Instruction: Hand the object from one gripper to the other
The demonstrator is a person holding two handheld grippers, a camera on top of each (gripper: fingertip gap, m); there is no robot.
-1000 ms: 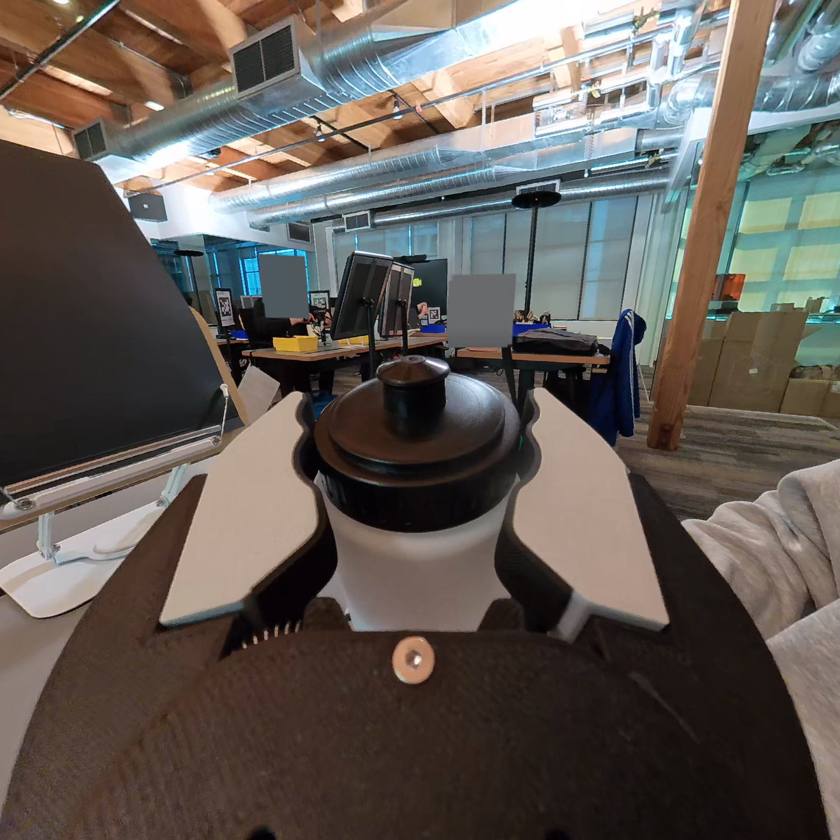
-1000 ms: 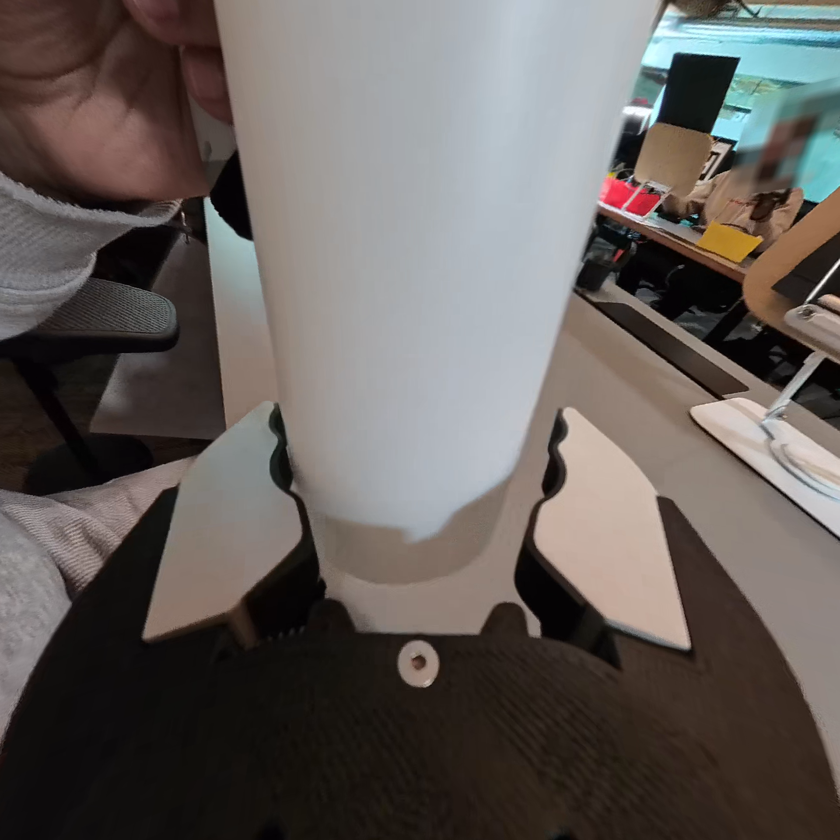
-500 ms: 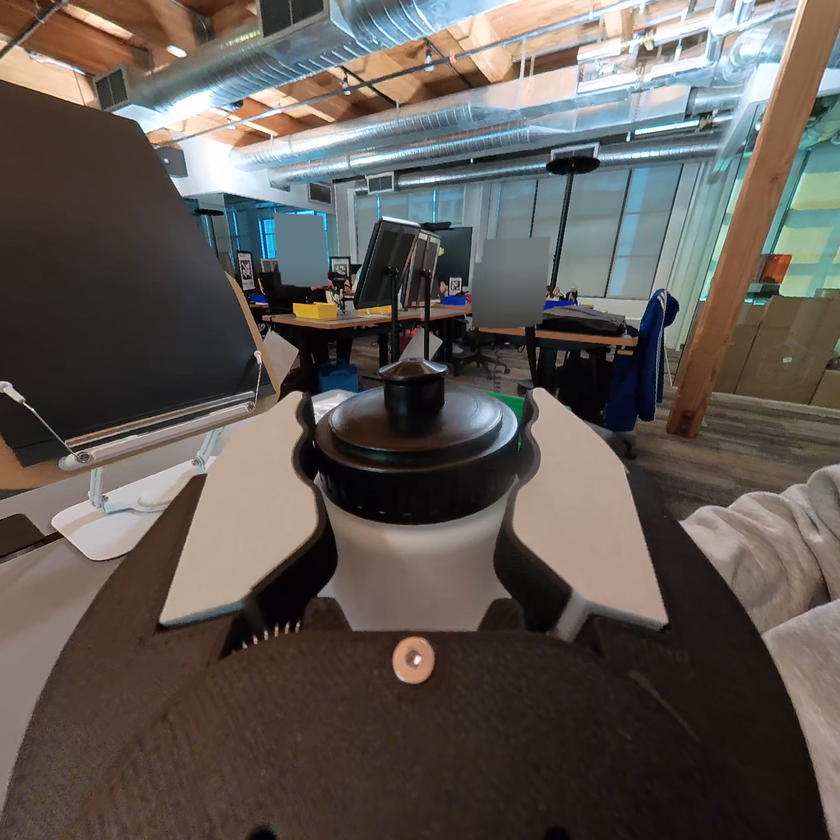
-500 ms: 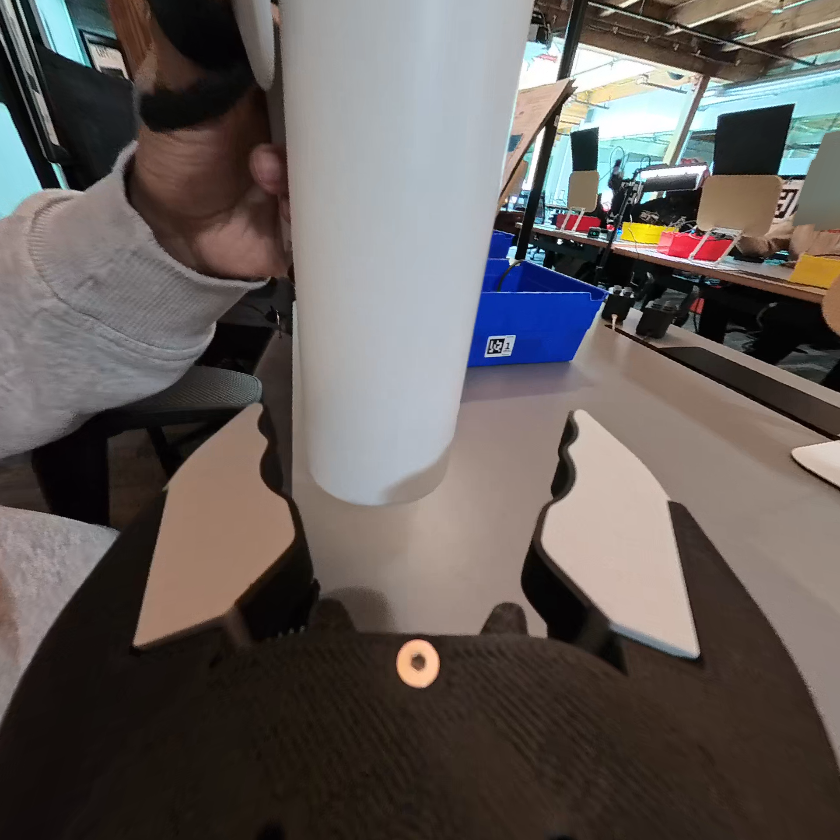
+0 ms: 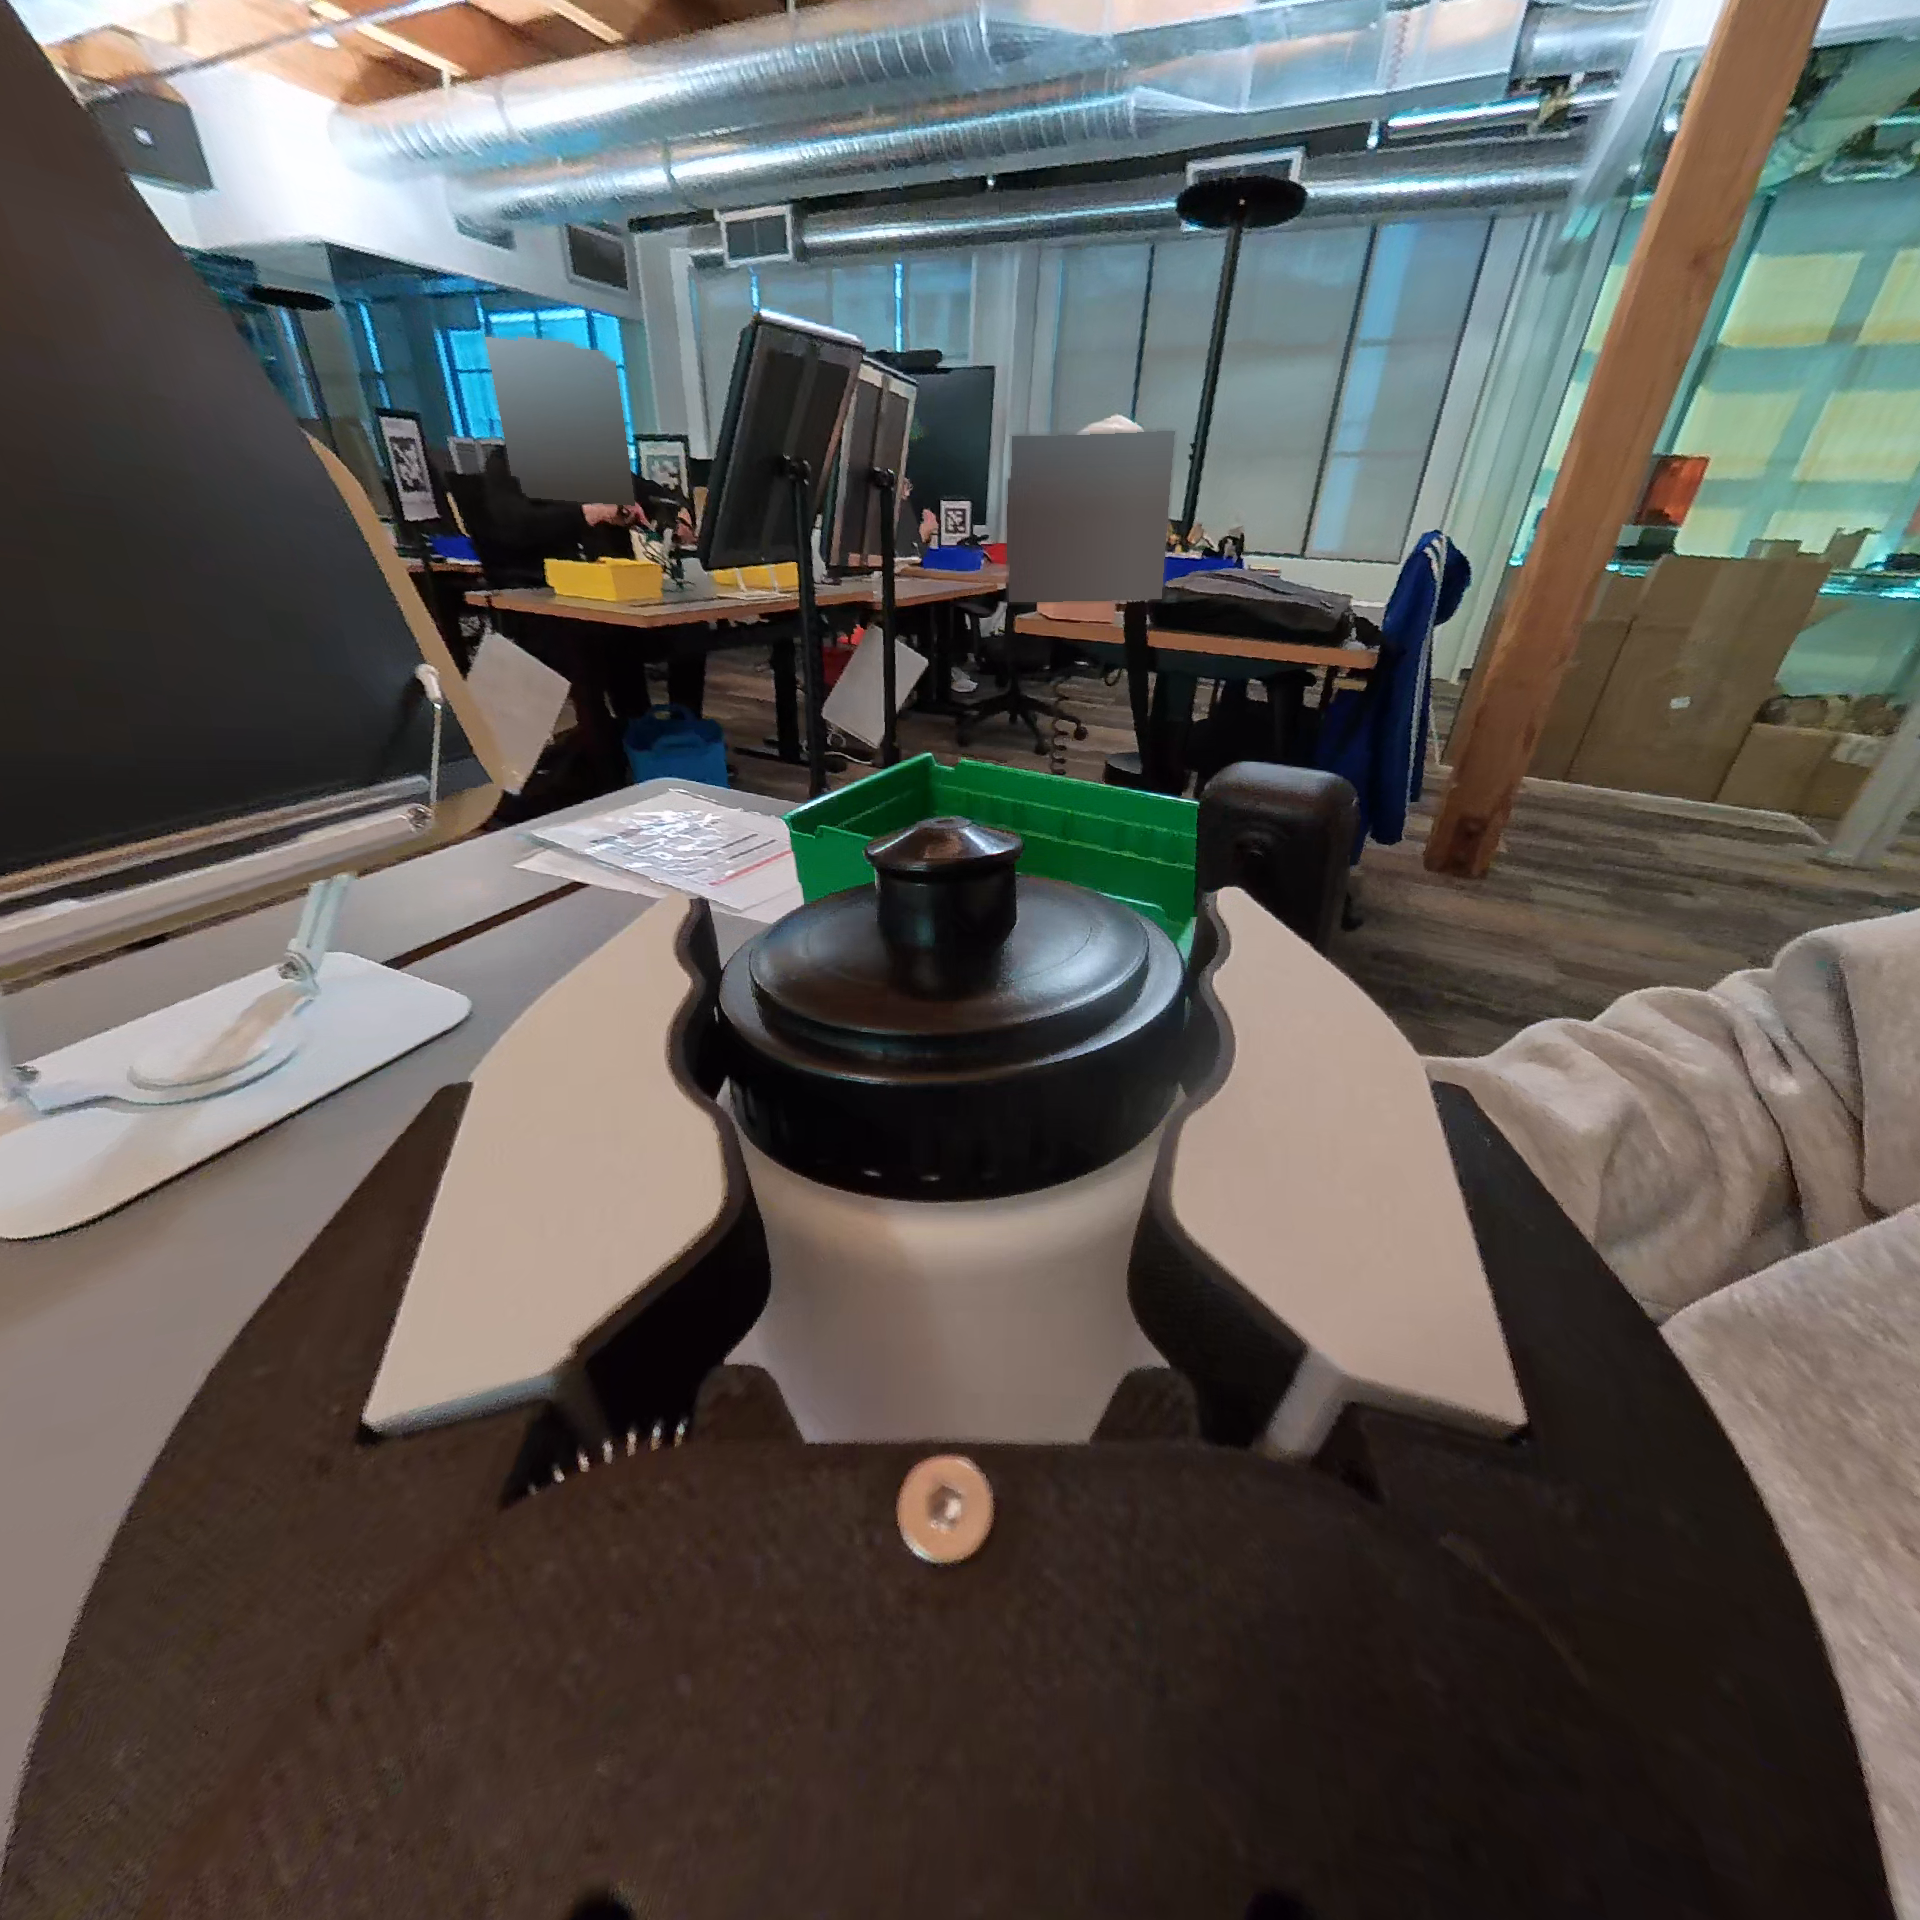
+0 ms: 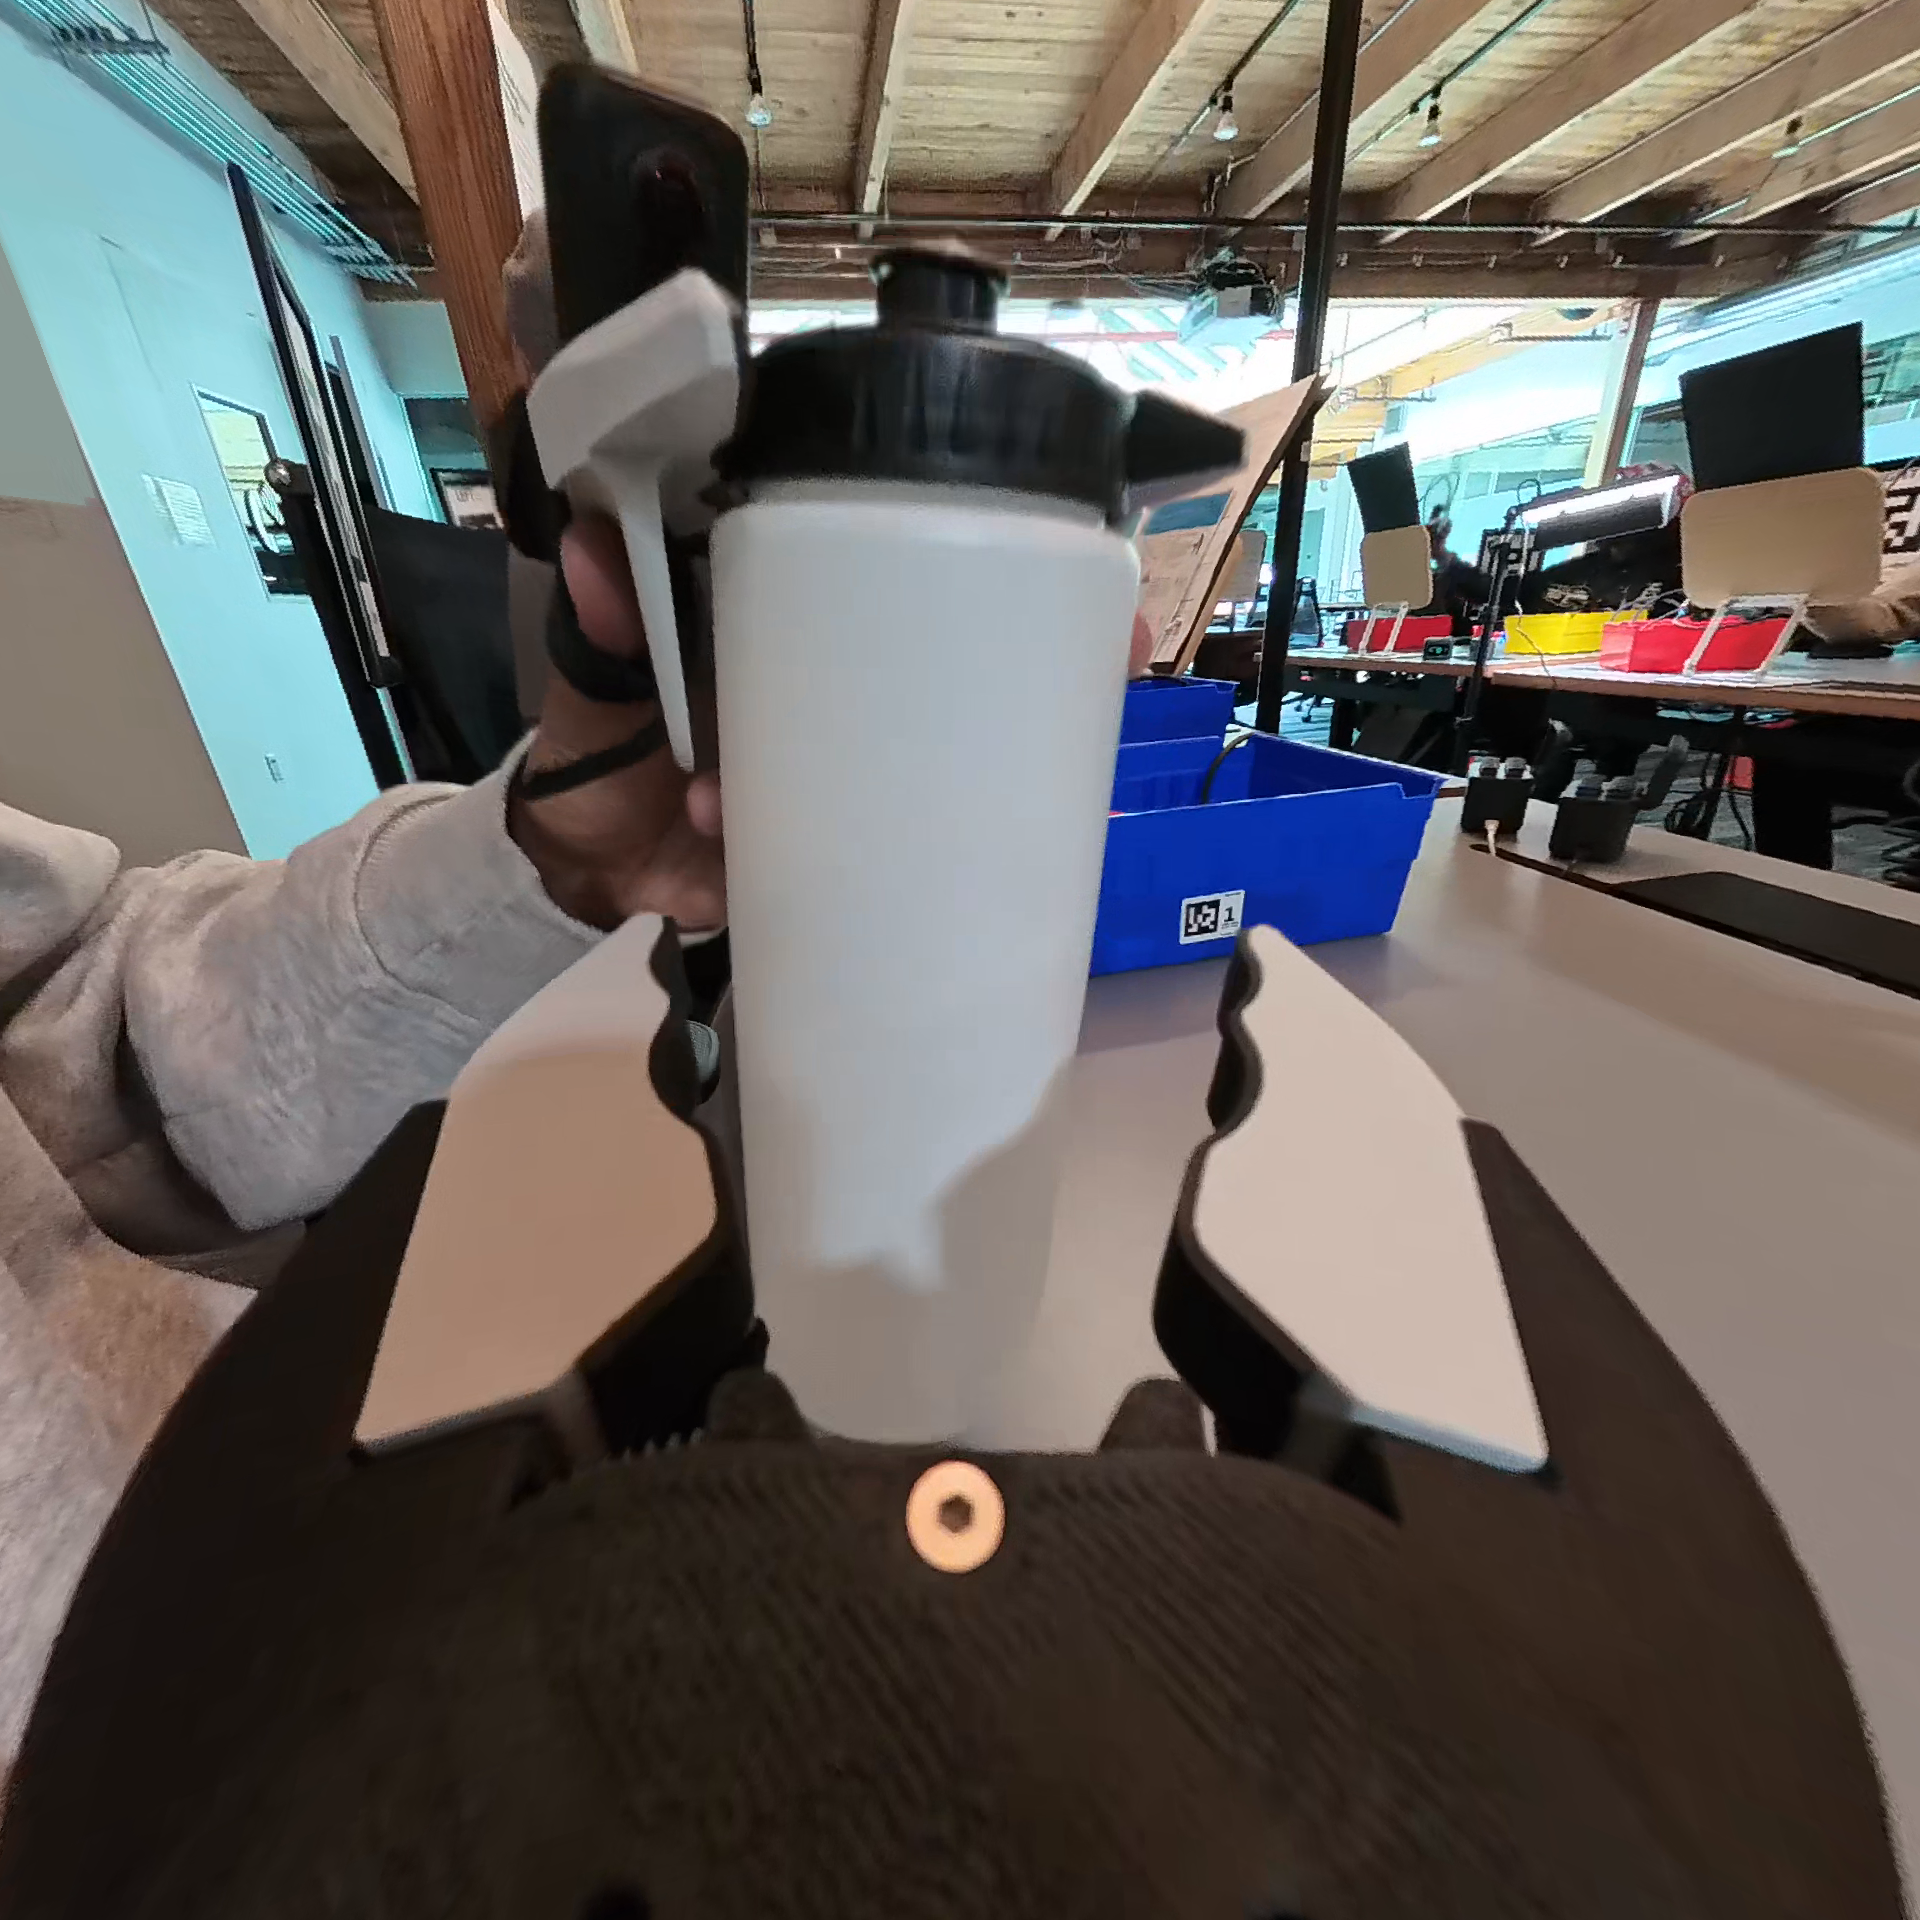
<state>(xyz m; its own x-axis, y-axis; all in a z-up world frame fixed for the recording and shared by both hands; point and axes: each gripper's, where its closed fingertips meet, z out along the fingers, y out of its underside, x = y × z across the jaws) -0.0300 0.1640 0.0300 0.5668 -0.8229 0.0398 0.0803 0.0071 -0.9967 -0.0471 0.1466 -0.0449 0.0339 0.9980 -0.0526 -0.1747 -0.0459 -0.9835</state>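
Observation:
A white bottle (image 5: 951, 1278) with a black screw cap (image 5: 951, 1049) stands upright in my left gripper (image 5: 951, 914), which is shut on it just below the cap. In the right wrist view the whole bottle (image 6: 904, 831) shows, held at its top by the left gripper's fingers (image 6: 634, 416). My right gripper (image 6: 948, 940) is open, with the bottle's lower body between its jaws. Its left jaw is close to the bottle and its right jaw stands clear of it. The bottle's base is blurred.
A grey table (image 6: 1558, 1143) lies below. On it are a blue bin (image 6: 1268, 831), a green bin (image 5: 987, 821), papers (image 5: 665, 842) and a white stand base (image 5: 208, 1070). A grey sleeve (image 5: 1714, 1143) is at the right. The tips of one gripper are about 8 centimetres away from the tips of the other.
The right gripper has drawn back from the bottle and stayed open, so the whole bottle now shows. The left view has tipped down, bringing the table and green bin into sight.

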